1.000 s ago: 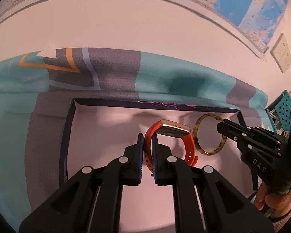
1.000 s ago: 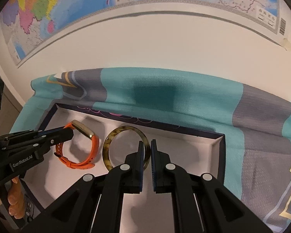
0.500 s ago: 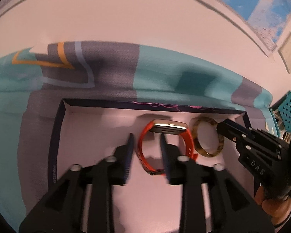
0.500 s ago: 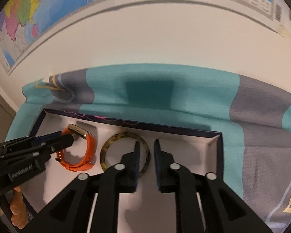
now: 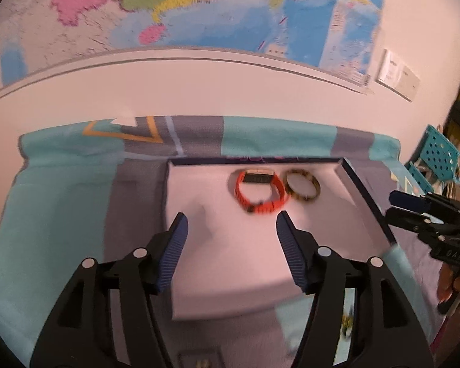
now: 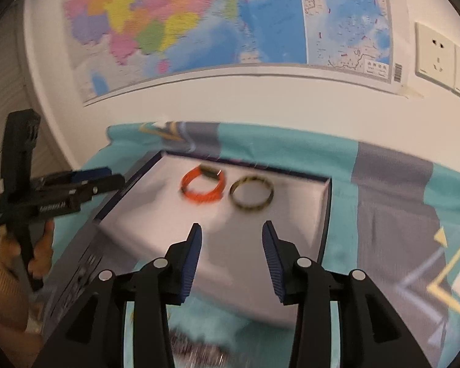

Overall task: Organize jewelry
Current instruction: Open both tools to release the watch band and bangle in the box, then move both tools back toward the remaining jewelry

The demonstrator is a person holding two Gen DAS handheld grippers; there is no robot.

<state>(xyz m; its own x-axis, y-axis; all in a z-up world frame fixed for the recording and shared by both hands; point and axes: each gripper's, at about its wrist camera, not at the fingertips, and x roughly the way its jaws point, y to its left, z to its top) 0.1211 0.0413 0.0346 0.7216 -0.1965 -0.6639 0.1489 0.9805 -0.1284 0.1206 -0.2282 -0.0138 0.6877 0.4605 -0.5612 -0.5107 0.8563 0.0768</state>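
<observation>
Toward the far side of the white-lined tray (image 5: 199, 202) lie the two pieces I am sorting: the orange watch band (image 5: 259, 190) and, just beside it on its right, the tortoiseshell bangle (image 5: 302, 185). Both rest flat on the tray floor, near the back wall, and I cannot tell whether their edges touch. My left gripper (image 5: 230, 230) hangs over the near part of the tray with its jaws spread wide and nothing between them, short of the band. My right gripper (image 6: 231, 239) is likewise parted wide and empty, over the tray's near half, with the band (image 6: 203, 186) and bangle (image 6: 252, 195) beyond its tips. From the right wrist view my left gripper (image 6: 107, 179) shows off the tray's left edge, the hand (image 6: 30, 245) wrapped around its handle. Under the tray lies the teal and grey cloth (image 5: 61, 190), and behind the tray on the wall hangs a map (image 6: 199, 15), with white sockets (image 6: 435, 58) to the right of it
</observation>
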